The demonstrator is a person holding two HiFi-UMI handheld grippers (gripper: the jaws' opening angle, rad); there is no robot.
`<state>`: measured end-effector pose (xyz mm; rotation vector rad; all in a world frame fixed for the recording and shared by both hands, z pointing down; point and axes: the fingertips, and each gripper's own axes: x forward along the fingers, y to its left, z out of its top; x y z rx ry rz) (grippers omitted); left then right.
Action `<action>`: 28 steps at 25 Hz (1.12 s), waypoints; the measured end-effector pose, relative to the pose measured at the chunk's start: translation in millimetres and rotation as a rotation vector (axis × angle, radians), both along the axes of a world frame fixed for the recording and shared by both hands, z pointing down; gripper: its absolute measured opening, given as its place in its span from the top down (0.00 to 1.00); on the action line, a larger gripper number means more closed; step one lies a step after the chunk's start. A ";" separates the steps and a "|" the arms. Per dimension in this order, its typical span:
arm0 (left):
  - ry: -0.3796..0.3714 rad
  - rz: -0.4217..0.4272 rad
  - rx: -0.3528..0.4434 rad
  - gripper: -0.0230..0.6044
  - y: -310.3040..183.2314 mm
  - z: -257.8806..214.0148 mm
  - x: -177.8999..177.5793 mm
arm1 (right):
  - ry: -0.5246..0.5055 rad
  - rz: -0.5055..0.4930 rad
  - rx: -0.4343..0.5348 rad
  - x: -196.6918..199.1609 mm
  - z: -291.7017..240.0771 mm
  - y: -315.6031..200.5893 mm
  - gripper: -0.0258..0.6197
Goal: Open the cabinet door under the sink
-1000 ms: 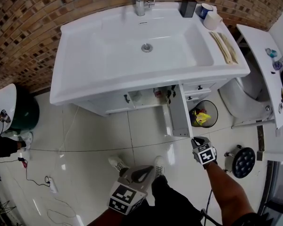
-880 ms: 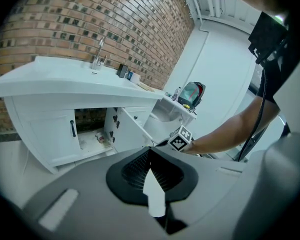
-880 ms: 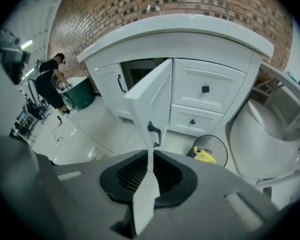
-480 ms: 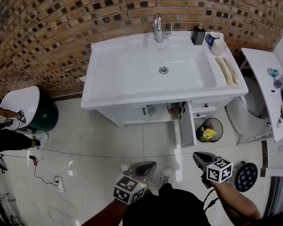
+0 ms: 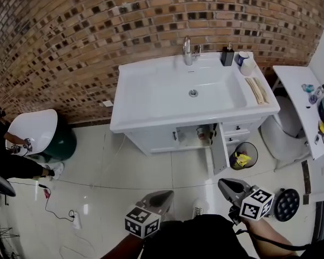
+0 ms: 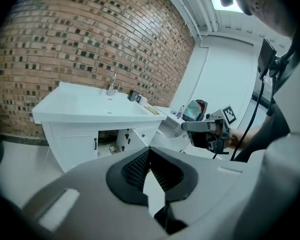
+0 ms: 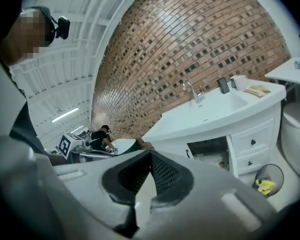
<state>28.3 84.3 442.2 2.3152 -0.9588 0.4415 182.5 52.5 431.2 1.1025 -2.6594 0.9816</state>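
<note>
Head view: with the cabinet door (image 5: 220, 149) left open, the right gripper (image 5: 224, 184) and left gripper (image 5: 163, 196), both closed and empty, have been withdrawn, so the task is judged done.

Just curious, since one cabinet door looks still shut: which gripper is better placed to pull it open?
Probably the left gripper: it points roughly at the shut door and its handle. The right gripper sits beyond the open door. Both hang well back.

Head view overhead; both gripper views low, facing sink (image 5: 151, 93)
</note>
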 end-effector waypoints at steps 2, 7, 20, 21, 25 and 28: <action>0.016 0.013 0.009 0.94 6.3 -7.2 -8.4 | 0.012 0.007 0.007 -13.7 -5.0 14.9 0.96; 0.063 0.055 0.046 0.94 25.3 -26.9 -35.7 | 0.043 0.051 0.032 -51.1 -16.5 51.4 0.96; 0.117 0.123 0.086 0.94 61.5 -38.7 -87.2 | 0.129 0.084 0.069 -125.8 -37.1 117.7 0.96; 0.118 0.117 0.089 0.94 63.6 -40.1 -87.9 | 0.134 0.073 0.072 -127.4 -37.7 117.0 0.96; 0.113 0.074 0.095 0.94 68.5 -40.3 -89.3 | 0.129 0.032 0.062 -129.3 -38.7 110.4 0.96; 0.137 0.025 0.100 0.94 68.5 -46.0 -84.4 | 0.155 -0.032 0.073 -127.9 -39.8 108.4 0.96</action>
